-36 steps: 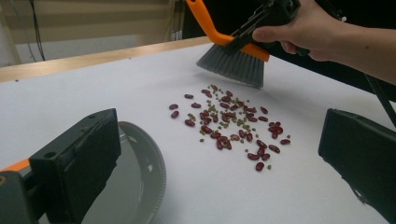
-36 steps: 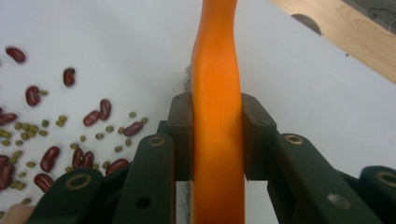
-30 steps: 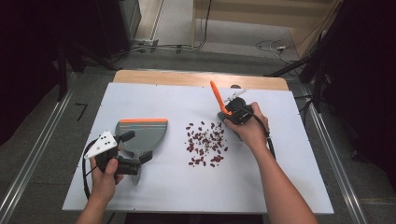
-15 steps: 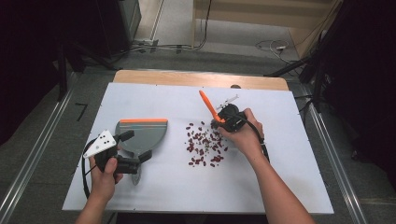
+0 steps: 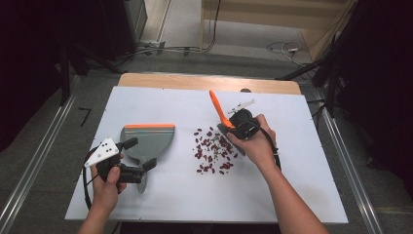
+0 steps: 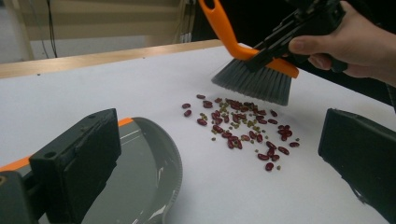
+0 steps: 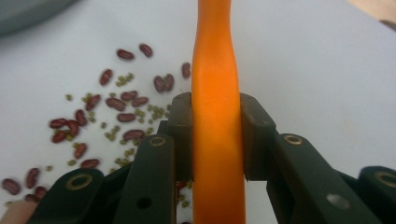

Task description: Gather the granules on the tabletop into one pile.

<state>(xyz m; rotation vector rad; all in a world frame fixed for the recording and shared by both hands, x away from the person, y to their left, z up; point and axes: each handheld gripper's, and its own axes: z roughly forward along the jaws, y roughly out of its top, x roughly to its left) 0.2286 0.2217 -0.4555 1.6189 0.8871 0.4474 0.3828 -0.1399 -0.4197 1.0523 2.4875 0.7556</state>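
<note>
Left gripper [image 5: 139,158] low at about 7 o'clock on the white tabletop [image 5: 292,195], jaws spread wide around the handle end of the dustpan, not squeezing it as far as can be seen. Grey dustpan [image 5: 146,141] with an orange edge lying flat just beyond it, open mouth looking toward 12 o'clock in the high view, not toward the beans. Nothing inside the pan; grey floor bare in the left gripper view.

Pile of beans [image 5: 213,150] near the middle of the tabletop, at 3 o'clock from the pan, a clear gap between them. Dark red beans mixed with tiny green ones [image 6: 243,126], spread loose, none in the pan yet.

Right gripper [image 5: 233,126] at the far right edge of the pile, closed tight on the orange handle of the brush [image 6: 252,79]. Handle pointing up toward 11 o'clock, grey bristles down, close over the beans on the 1 o'clock side; touching or not, hard to tell.

Likely next: sweep from 3 o'clock toward 9 o'clock, straight at the pan. Pan mouth probably needs turning to face the pile first. Right hand nearer the beans, left hand nearer the pan.
</note>
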